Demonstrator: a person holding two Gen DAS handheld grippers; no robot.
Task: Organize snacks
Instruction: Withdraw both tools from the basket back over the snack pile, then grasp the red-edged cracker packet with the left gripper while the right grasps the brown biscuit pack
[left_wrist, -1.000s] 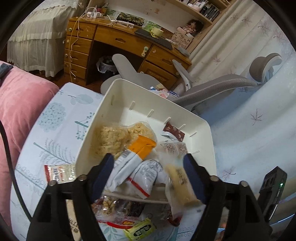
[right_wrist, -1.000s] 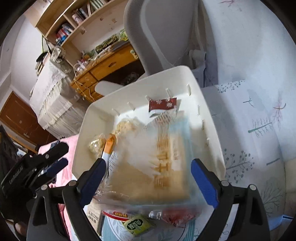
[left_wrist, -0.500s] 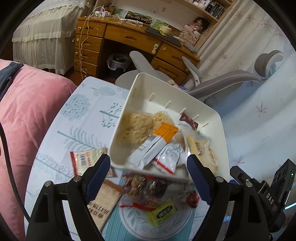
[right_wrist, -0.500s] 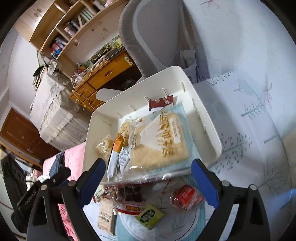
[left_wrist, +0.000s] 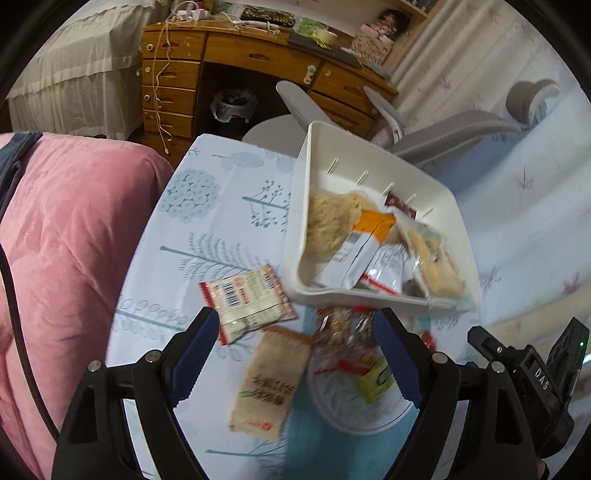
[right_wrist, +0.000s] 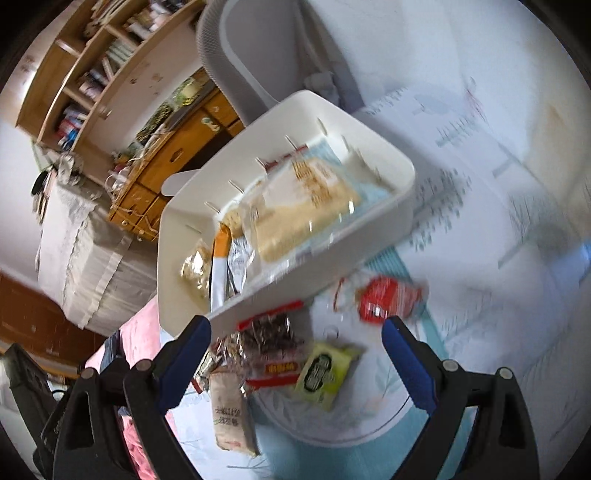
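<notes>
A white bin (left_wrist: 373, 295) (right_wrist: 177, 295) on the patterned table holds several snack packs, with a large cracker pack (right_wrist: 306, 206) on top and an orange-topped pouch (left_wrist: 364, 243). Loose snacks lie in front of it: a red-edged white pack (left_wrist: 247, 299), a tan cracker pack (left_wrist: 269, 380) (right_wrist: 231, 410), a clear nut bag (left_wrist: 347, 332) (right_wrist: 266, 343), a yellow-green pack (left_wrist: 375, 376) (right_wrist: 325, 369) and a red pack (right_wrist: 384, 299). My left gripper (left_wrist: 293, 358) is open and empty above the loose snacks. My right gripper (right_wrist: 295, 365) is open and empty above them too.
A pink quilt (left_wrist: 66, 240) lies left of the table. A grey office chair (left_wrist: 443, 136) (right_wrist: 240, 48) stands behind the bin. A wooden desk (left_wrist: 258, 62) with drawers is further back. The right gripper's body (left_wrist: 535, 380) sits at the table's right.
Both grippers have pulled back and up from the bin. The large cracker pack, between the right gripper's fingers a second ago, now lies in the bin. More of the loose snacks shows.
</notes>
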